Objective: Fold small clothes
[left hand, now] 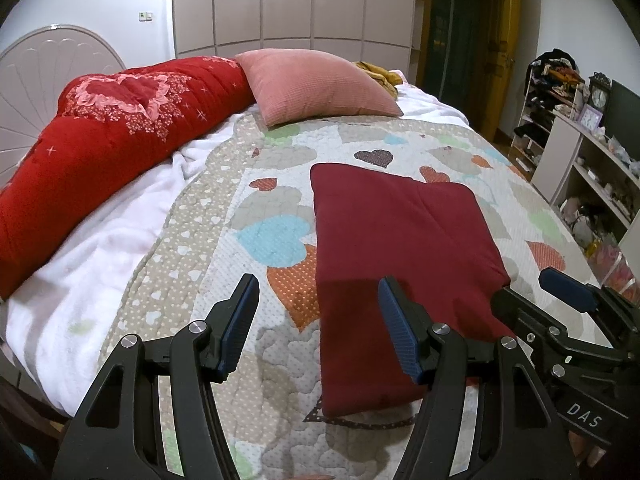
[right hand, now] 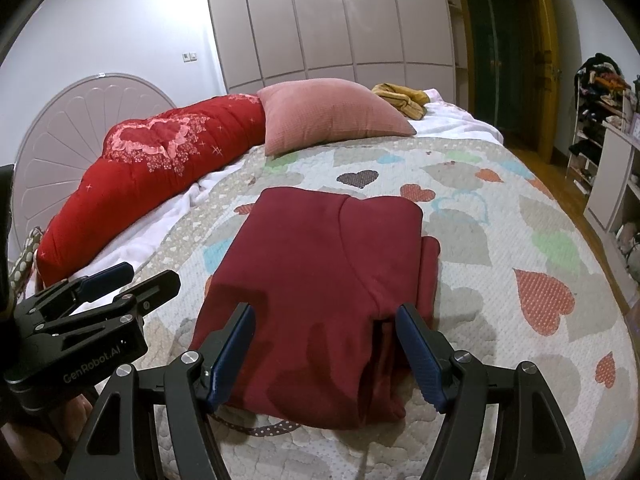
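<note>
A dark red garment (left hand: 396,248) lies folded into a flat rectangle on the heart-patterned quilt (left hand: 256,240); it also shows in the right wrist view (right hand: 320,280). My left gripper (left hand: 316,312) is open and empty, hovering over the garment's near left edge. My right gripper (right hand: 326,340) is open and empty above the garment's near edge. The right gripper shows at the right of the left wrist view (left hand: 532,288), and the left gripper at the left of the right wrist view (right hand: 148,276).
A pink pillow (left hand: 320,84) and a long red bolster (left hand: 104,136) lie at the head of the bed. A yellow cloth (right hand: 402,98) lies behind the pillow. White shelves (left hand: 580,168) with clutter stand right of the bed. Wardrobe doors (left hand: 288,4) fill the back wall.
</note>
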Demonstrator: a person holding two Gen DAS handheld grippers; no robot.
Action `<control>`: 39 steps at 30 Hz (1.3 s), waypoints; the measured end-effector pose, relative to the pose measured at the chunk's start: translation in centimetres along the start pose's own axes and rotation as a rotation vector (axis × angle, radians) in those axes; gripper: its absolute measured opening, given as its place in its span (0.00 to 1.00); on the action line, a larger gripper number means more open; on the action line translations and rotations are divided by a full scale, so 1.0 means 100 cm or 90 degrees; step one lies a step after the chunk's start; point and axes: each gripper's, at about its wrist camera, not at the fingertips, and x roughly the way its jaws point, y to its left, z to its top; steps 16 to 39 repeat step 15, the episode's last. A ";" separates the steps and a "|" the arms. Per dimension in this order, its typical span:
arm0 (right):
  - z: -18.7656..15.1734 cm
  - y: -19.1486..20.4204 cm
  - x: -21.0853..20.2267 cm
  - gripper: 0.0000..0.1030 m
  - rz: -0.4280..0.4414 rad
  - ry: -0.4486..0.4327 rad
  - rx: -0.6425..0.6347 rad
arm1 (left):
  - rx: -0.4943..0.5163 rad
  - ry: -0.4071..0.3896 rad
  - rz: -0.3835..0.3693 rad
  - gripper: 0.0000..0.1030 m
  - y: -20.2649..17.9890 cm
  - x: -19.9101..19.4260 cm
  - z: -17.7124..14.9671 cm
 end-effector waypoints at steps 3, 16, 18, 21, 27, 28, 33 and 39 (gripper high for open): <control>0.000 0.000 0.000 0.68 0.000 0.000 0.000 | 0.002 0.001 0.000 0.61 -0.001 0.001 0.001; -0.002 -0.002 0.004 0.68 0.000 0.006 0.003 | 0.016 0.002 -0.012 0.61 -0.002 0.004 0.002; -0.002 -0.002 0.004 0.68 0.000 0.006 0.003 | 0.016 0.002 -0.012 0.61 -0.002 0.004 0.002; -0.002 -0.002 0.004 0.68 0.000 0.006 0.003 | 0.016 0.002 -0.012 0.61 -0.002 0.004 0.002; -0.002 -0.002 0.004 0.68 0.000 0.006 0.003 | 0.016 0.002 -0.012 0.61 -0.002 0.004 0.002; -0.002 -0.002 0.004 0.68 0.000 0.006 0.003 | 0.016 0.002 -0.012 0.61 -0.002 0.004 0.002; -0.002 -0.002 0.004 0.68 0.000 0.006 0.003 | 0.016 0.002 -0.012 0.61 -0.002 0.004 0.002; -0.002 -0.002 0.004 0.68 0.000 0.006 0.003 | 0.016 0.002 -0.012 0.61 -0.002 0.004 0.002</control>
